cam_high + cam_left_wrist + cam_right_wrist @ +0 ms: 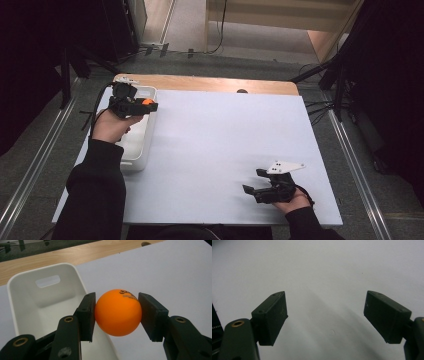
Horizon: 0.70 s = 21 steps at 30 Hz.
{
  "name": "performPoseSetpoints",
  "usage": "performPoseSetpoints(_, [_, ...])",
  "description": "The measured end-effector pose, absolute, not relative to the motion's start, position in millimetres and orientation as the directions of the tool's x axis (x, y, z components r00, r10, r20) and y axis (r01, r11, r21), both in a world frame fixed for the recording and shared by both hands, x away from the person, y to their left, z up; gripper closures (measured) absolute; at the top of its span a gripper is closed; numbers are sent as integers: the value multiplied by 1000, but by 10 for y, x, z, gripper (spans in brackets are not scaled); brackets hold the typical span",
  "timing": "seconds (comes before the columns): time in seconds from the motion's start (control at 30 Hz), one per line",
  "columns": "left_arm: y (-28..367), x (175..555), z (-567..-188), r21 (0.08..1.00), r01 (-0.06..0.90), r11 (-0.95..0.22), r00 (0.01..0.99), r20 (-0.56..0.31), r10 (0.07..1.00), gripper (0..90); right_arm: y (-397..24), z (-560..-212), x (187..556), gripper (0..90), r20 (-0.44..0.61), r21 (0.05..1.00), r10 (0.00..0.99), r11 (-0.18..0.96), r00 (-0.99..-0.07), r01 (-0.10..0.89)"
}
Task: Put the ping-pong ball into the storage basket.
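Orange ball (pixel 118 312) pinched in the left gripper (pixel 134 104) above the white bin's (pixel 142 141) far right rim.

At far left, ball clamped between both left fingers (pixel 86 315), touching each pad, printed mark facing up, held over the edge where bin meets white surface (pixel 210 145). Bin interior bare white in the left gripper view. At near right, right gripper (pixel 272 186) low over the surface, fingers (pixel 272 317) spread wide apart, gripping nothing.

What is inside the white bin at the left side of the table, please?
The visible part of the white bin looks empty, just bare white floor and walls. The left gripper, holding the orange ball at the bin's rim, and the person's hand cover its near part.
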<state>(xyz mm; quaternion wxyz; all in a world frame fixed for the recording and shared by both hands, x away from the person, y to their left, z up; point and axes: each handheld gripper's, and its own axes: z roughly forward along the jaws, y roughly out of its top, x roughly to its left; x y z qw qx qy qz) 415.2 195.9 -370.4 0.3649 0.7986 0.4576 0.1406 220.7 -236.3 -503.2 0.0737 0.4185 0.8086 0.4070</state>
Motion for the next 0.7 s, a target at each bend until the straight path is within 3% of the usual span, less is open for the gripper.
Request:
performPoseSetpoints(0.1, [1987, 4152, -3691, 712, 626, -318, 518, -74, 852, 509, -2362, -5032, 2206, 175, 221, 720, 736, 320, -640, 616])
performPoseSetpoints(0.7, [2139, 4237, -3761, 709, 668, -226, 419, -107, 901, 508, -2361, -5037, 2212, 175, 220, 718, 737, 320, -639, 617])
